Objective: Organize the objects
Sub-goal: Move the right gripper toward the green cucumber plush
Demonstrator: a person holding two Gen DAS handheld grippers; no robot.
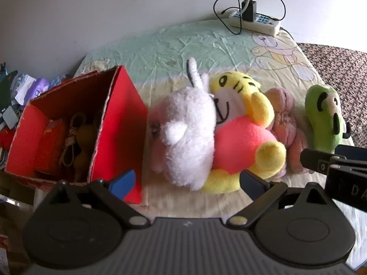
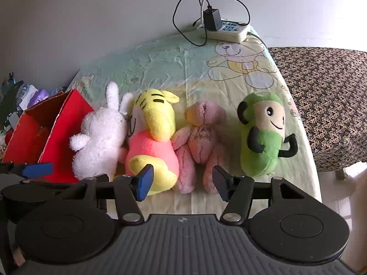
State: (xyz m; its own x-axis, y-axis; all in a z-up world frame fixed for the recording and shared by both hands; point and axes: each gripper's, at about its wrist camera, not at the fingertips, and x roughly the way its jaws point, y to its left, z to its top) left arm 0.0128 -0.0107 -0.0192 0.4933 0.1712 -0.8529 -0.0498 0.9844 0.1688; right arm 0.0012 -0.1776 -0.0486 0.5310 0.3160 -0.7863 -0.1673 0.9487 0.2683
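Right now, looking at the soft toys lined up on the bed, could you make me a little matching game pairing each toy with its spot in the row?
Things:
1. white bunny
2. yellow tiger
3. pink bear
4. green toy

Places:
A. far right, standing apart
B. beside the red box
C. between tiger and green toy
D. between bunny and bear

Pairs: 1-B, 2-D, 3-C, 4-A

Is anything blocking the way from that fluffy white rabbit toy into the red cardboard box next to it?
Nothing visible does. The fluffy white rabbit toy lies right beside the red cardboard box, whose top is open. Only the box's near wall has to be cleared. The left gripper, fingers open, faces the rabbit with nothing between.
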